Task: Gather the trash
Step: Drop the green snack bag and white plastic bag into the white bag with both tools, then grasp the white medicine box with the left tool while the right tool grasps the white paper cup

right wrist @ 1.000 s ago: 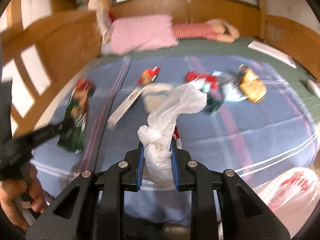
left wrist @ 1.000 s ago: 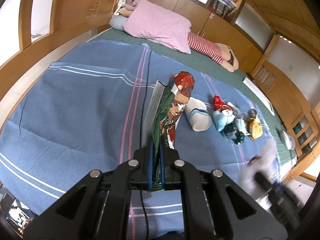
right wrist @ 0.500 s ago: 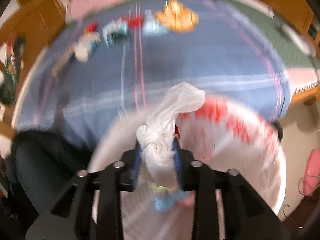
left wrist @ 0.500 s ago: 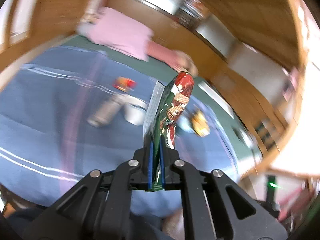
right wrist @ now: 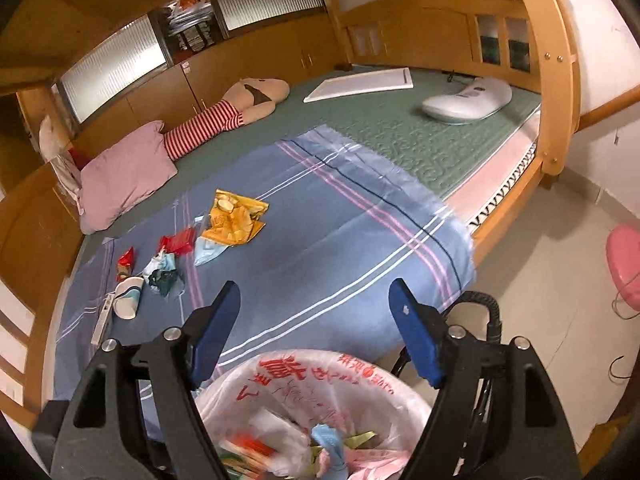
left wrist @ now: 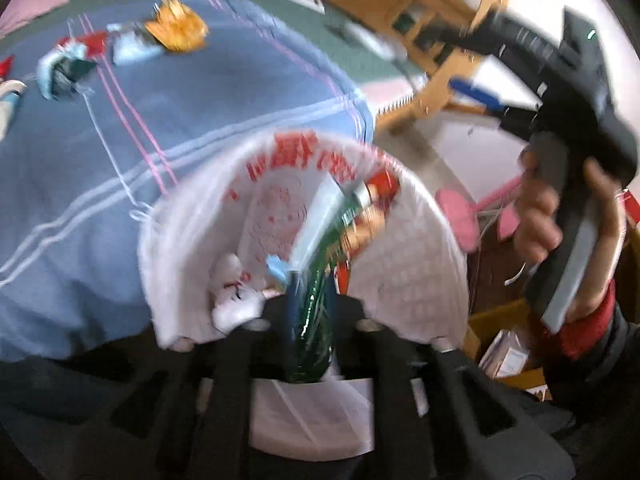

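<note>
Jaws on my right gripper (right wrist: 314,312) now stand apart, the white knot dropped into the trash bag (right wrist: 304,376). Left gripper (left wrist: 310,300) stays clamped on the green wrapper (left wrist: 340,232), now over the bag; release next.

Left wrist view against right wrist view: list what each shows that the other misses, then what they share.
Only the left wrist view shows the green snack wrapper clamped in the left gripper, and the hand holding the right gripper's handle. Only the right wrist view shows the right gripper with its fingers spread and empty, the pink pillow in full and the white paper cup. Both show the bag-lined bin, the blue sheet and the yellow wrapper.
</note>
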